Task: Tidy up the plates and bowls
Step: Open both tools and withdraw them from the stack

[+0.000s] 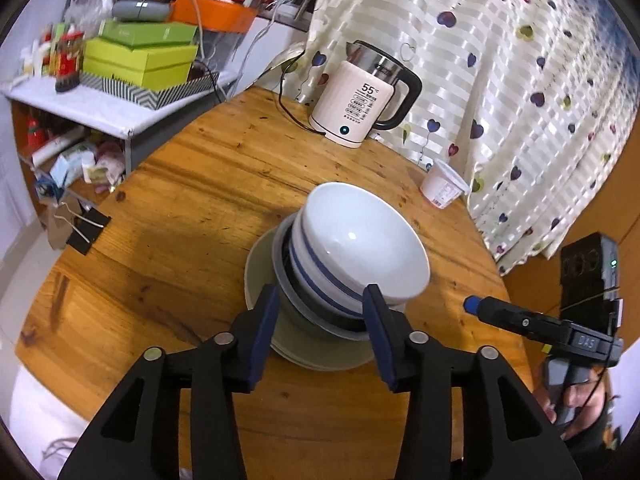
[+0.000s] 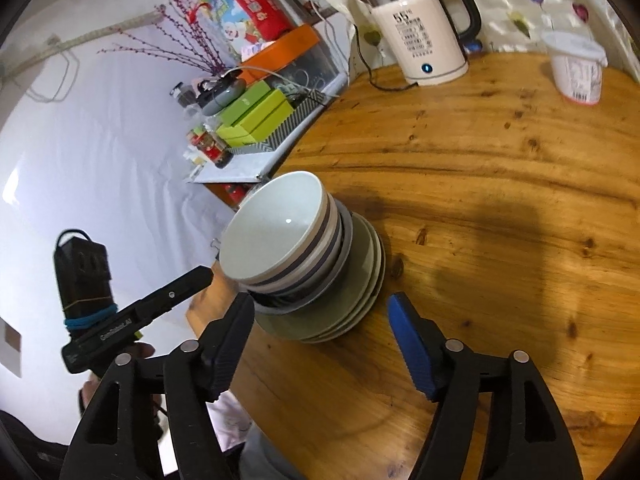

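On the round wooden table, near its middle, sits one stack: white bowls with blue bands nested on a grey plate, all on pale green plates. Bowl count unclear, at least two by the bands; green plates look like three or so in the right wrist view, edges too close to be sure.

Left gripper hangs in front of the stack, jaws parted, blue pads framing the lower bowls and grey plate in the picture; whether the pads touch, cannot tell from this angle, but nothing is lifted or clamped. Right gripper has jaws spread wide, nothing between them; its left finger is just beside the stack's near edge, the blue-padded finger stands apart over bare wood.

Left view only: heart-print curtain, binder clip at the table edge, clutter under the shelf. Right view only: dried purple twigs and a large white wall area. Both views show one electric kettle, one white plastic cup, green boxes on the side shelf, and the other gripper off to the side.
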